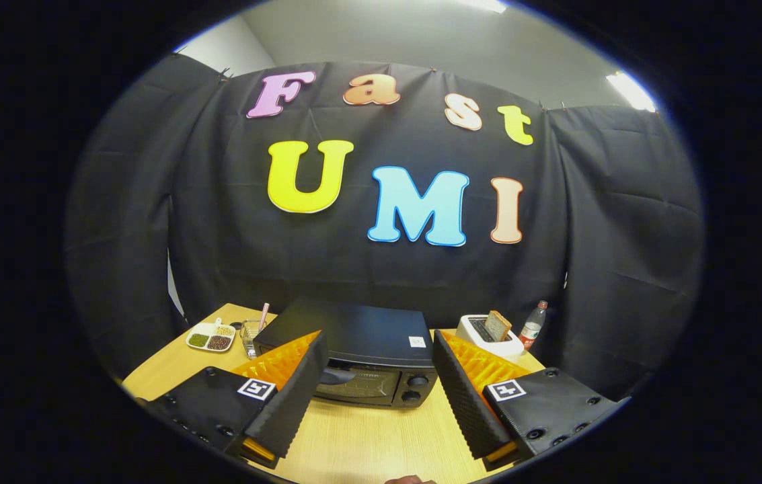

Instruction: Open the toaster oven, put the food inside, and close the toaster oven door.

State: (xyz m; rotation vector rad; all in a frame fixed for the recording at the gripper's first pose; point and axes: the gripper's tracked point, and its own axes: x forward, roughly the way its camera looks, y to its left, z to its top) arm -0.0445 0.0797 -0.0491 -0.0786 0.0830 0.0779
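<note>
Jaws: gripper (377, 376) spread wide, holding nothing, hovering above the counter (367, 437).
Oven: black toaster oven (360, 353) just ahead, framed between the jaws, door shut.
Food: bread slice (498, 325) upright in white toaster (488, 335), right of oven.
Risk: wide jaws could clip the knobs (414, 388) beside the door; a sloppy pull might drag the oven toward the edge.
Surface: pale wood-grain, smooth.
Room: black cloth backdrop, ceiling lights; tray (210, 336), glass (251, 335) and bottle (532, 325) at the rear.
</note>
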